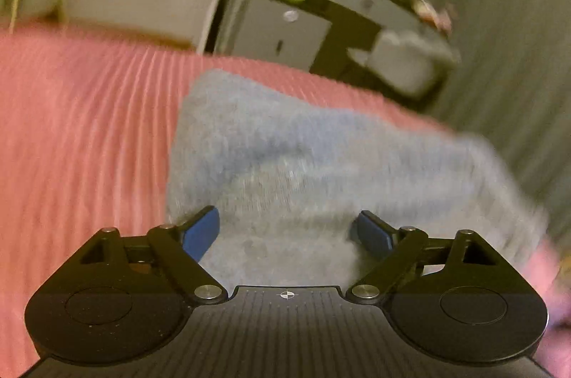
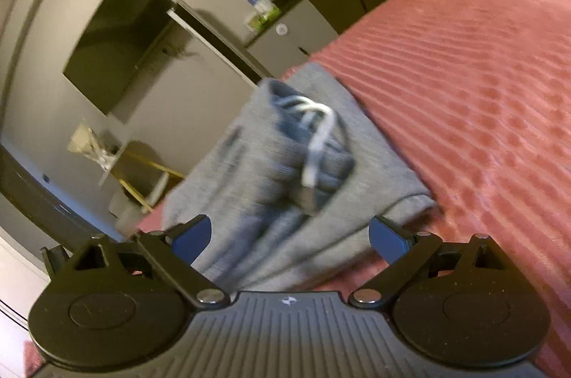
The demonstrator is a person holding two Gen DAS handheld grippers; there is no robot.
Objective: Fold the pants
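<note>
Pants [image 2: 285, 171] lie bundled on the bed [image 2: 481, 92], both grippers' fingers [image 1: 201, 231] spread, gripping nothing; next, probably pinching an edge.

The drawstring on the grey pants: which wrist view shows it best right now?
The right wrist view. There the white drawstring loops over the bunched waistband of the grey pants, lying on the pink bedspread. The left wrist view shows only blurred grey fabric beyond the open fingers, with no drawstring visible.
</note>
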